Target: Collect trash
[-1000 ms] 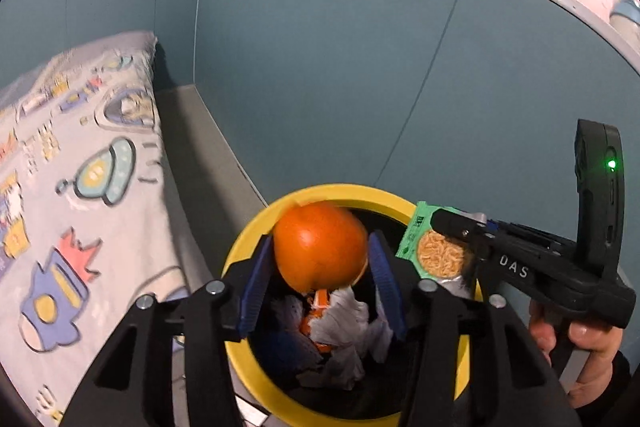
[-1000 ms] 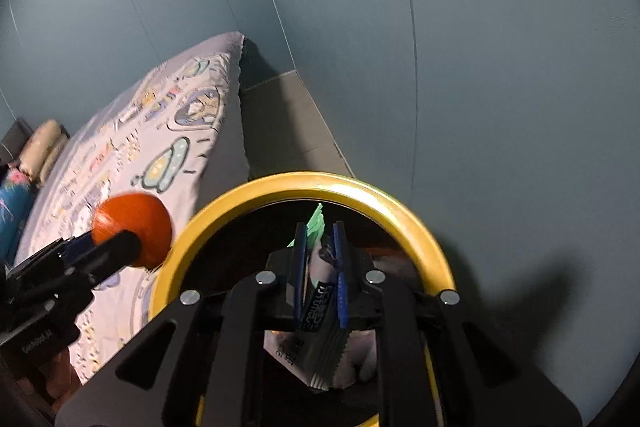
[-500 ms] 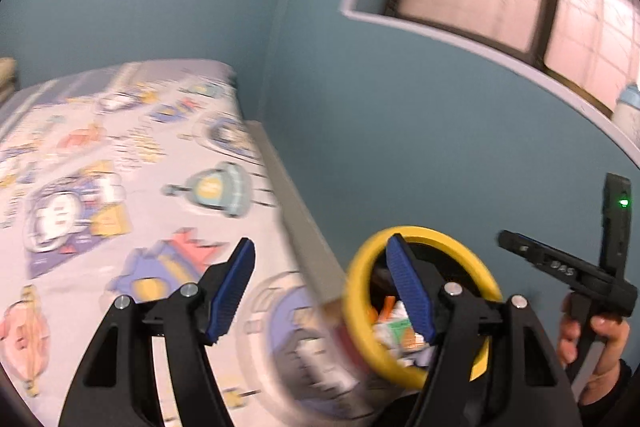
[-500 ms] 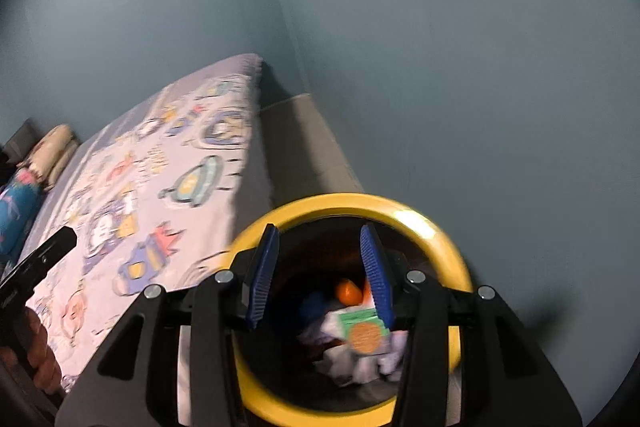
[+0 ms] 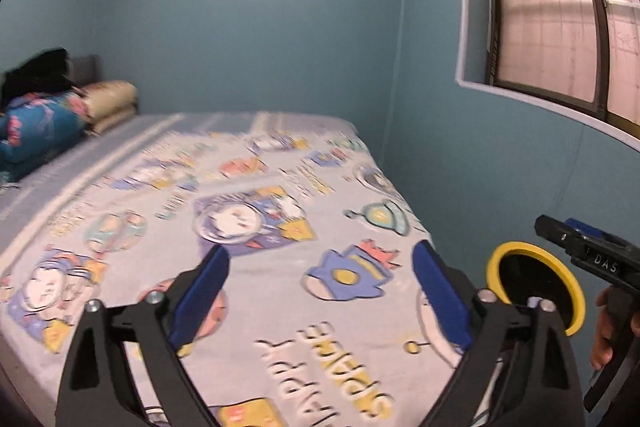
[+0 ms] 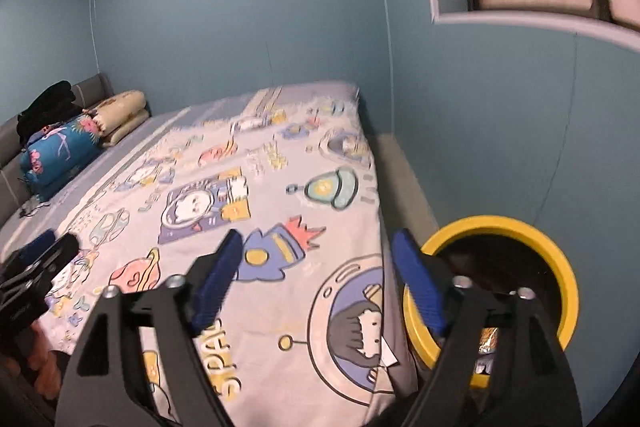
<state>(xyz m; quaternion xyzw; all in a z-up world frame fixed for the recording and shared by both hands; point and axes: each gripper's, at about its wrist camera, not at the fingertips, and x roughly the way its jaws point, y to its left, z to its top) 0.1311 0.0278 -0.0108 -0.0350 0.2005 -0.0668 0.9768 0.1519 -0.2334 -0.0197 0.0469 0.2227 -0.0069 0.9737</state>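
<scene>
Bin at the bed's corner, both grippers empty

Trash sits in a yellow-rimmed bin (image 6: 558,267) on the floor, wedged between the bed's corner and the teal wall (image 6: 500,115); a glint of foil wrapper (image 6: 488,341) shows inside it behind the right gripper's frame. In the left wrist view the same bin (image 5: 520,249) appears beyond the bed's edge, its inside dark.

The right gripper (image 6: 322,279) hangs over the bed corner just beside the bin, its blue-padded jaws having just been opening and now spread wide with nothing between them. The left gripper (image 5: 320,291) hangs over the bedsheet, its jaws likewise just opened wide and empty.

The bed (image 5: 168,195) wears a pale sheet printed with cartoon astronauts, rockets and saucers. Folded bedding (image 6: 64,147), blue and cream, is stacked at the headboard end with a black bundle on top. A window (image 5: 560,7) with frosted panes is set in the wall above the bin.
</scene>
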